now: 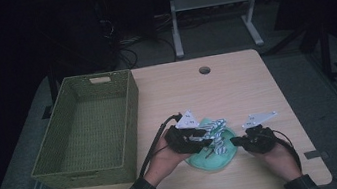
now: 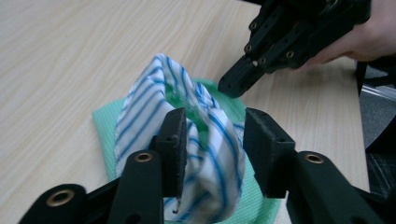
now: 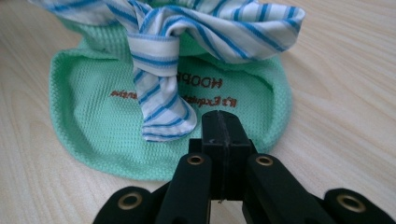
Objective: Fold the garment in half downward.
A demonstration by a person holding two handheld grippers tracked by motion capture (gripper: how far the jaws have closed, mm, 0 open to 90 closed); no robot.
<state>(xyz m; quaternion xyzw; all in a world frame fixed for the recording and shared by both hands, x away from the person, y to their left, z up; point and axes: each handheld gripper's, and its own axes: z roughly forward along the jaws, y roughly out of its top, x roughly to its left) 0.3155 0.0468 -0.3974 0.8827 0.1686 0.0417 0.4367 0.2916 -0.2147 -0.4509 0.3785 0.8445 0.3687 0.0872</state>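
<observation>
Striped cloth (image 2: 205, 140): blue-and-white, bunched into a raised heap on top of the green cloth, near the tabletop's near edge, middle right.
Green cloth (image 3: 93, 130): mesh weave with brown lettering, lying flat on the tabletop under the striped cloth.
Left tongs (image 2: 212, 149): spread part way, either side of the striped heap; left pad against the fabric, right pad apart from it.
Right tongs (image 3: 222, 133): pressed together with nothing between, tip at the green cloth's near-right edge, just beside a hanging striped end.
Basket (image 1: 128, 126): green woven, at the tabletop's left, well apart from the cloths.
Tabletop (image 1: 236, 89): light wood with a round hole (image 1: 204, 70) at the far edge.
In the way: bunched striped folds covering the middle of the green cloth.
</observation>
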